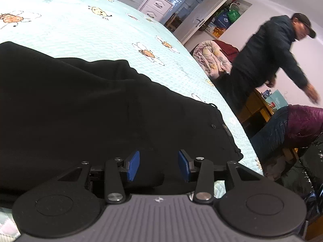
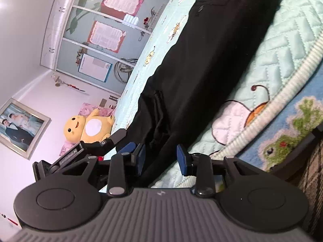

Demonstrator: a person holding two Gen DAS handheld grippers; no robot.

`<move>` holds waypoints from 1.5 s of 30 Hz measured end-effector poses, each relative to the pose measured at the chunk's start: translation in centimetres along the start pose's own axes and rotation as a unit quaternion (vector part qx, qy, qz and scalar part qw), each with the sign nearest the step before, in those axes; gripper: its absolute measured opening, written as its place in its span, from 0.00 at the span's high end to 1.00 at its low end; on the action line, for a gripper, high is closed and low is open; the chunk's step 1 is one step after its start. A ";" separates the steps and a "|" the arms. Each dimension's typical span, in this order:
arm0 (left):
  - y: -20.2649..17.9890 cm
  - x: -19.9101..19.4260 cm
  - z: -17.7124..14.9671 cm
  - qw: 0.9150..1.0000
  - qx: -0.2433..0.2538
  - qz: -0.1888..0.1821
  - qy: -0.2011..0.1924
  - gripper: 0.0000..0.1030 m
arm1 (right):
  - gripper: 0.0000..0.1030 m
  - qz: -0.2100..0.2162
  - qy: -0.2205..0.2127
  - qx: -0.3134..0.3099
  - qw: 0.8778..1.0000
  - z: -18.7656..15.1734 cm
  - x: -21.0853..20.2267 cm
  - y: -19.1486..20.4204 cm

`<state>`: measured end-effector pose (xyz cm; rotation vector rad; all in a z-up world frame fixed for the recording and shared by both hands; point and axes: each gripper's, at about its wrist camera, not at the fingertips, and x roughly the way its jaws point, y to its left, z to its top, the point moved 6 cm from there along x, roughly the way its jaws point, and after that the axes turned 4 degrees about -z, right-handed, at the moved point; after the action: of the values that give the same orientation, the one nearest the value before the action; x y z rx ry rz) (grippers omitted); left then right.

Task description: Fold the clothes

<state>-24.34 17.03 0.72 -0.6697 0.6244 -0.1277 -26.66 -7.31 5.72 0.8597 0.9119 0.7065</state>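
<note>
Black trousers point(image 1: 90, 111) lie spread on a light blue quilted bedspread point(image 1: 80, 30) printed with bees. My left gripper point(image 1: 158, 166) hovers low over the near part of the cloth. Its blue pads point(image 1: 133, 166) stand apart and press on nothing. In the right wrist view the trousers point(image 2: 201, 60) run from the bottom centre to the top right. My right gripper point(image 2: 161, 160) is at their near end. It is open, with the cloth's edge lying in the gap, untouched by the pads. Just left of it is my left gripper point(image 2: 123, 143).
The bed's ribbed edge point(image 2: 282, 88) runs along the right, with a blue frog-patterned cover point(image 2: 292, 133) below it. One person in a dark jacket point(image 1: 268, 56) stands past the bed; another in purple point(image 1: 302, 121) bends there. A yellow plush toy point(image 2: 88, 127) sits at the head.
</note>
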 end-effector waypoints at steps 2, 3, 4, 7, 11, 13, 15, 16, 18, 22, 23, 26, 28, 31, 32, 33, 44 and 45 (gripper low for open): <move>0.2 0.7 -0.2 1.000 -0.002 0.005 0.006 0.57 | 0.65 0.001 0.004 -0.002 1.000 -0.3 -0.1 0.0; 0.3 1.2 -0.4 1.000 -0.002 0.006 0.014 0.54 | 0.65 0.000 0.004 -0.001 1.000 -0.3 -0.2 -0.1; 0.5 2.0 -0.7 1.000 0.003 0.010 0.025 0.53 | 0.65 0.000 0.003 -0.001 1.000 -0.3 -0.3 -0.2; 0.4 3.3 -0.9 0.999 0.031 0.026 0.027 0.52 | 0.58 -0.005 -0.003 0.007 1.000 -0.2 -0.9 -0.6; 0.2 3.2 -0.4 0.999 0.018 0.026 0.032 0.52 | 0.57 -0.004 -0.011 0.014 1.000 0.1 -1.5 -1.1; 0.0 2.5 -0.2 1.000 0.003 0.017 0.024 0.52 | 0.57 -0.001 -0.013 0.021 1.000 0.2 -1.5 -1.3; -0.3 1.8 0.0 1.000 -0.008 0.010 0.017 0.52 | 0.57 0.004 -0.015 0.030 0.999 0.3 -1.5 -1.8; -0.6 1.5 0.0 1.000 -0.002 0.009 0.015 0.52 | 0.57 0.005 -0.016 0.036 0.999 0.2 -1.5 -2.2; -1.3 0.8 -0.1 1.000 0.011 0.007 0.011 0.52 | 0.55 0.004 -0.016 0.052 0.999 0.1 -1.4 -3.0; -1.6 0.0 -0.1 1.000 0.000 0.009 0.006 0.52 | 0.54 0.004 -0.009 0.081 0.997 -0.6 -1.4 -4.4; -1.6 -0.2 -0.1 1.000 -0.008 0.010 0.005 0.52 | 0.54 0.007 -0.009 0.079 0.997 -0.6 -1.5 -4.3; -1.5 -1.1 0.0 1.000 -0.027 0.010 -0.005 0.52 | 0.54 0.014 -0.013 0.066 0.998 -0.6 -1.7 -3.8; -1.5 -2.0 0.3 0.999 -0.032 0.008 -0.015 0.52 | 0.53 0.016 -0.013 0.067 0.998 -0.5 -1.8 -3.8; -1.4 -3.3 0.7 0.999 -0.040 0.006 -0.029 0.51 | 0.53 0.018 -0.018 0.076 0.997 -0.3 -2.0 -4.0; -1.2 -3.7 0.9 0.999 -0.041 0.006 -0.034 0.50 | 0.53 0.020 -0.021 0.078 0.997 -0.1 -2.1 -4.1; -1.0 -4.0 1.0 0.998 -0.045 0.006 -0.038 0.50 | 0.53 0.021 -0.023 0.079 0.996 0.0 -2.1 -4.0; 1.7 -6.5 2.0 0.995 -0.083 -0.010 -0.063 0.50 | 0.52 0.014 -0.078 0.054 0.995 3.0 -4.4 -3.5; 1.8 -6.4 2.0 0.995 -0.083 -0.013 -0.061 0.50 | 0.52 0.012 -0.090 0.053 0.994 3.6 -4.9 -3.6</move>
<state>-28.54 21.47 3.98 -0.8393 0.5123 -0.0589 -25.08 -14.21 5.71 1.0139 0.7835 0.5936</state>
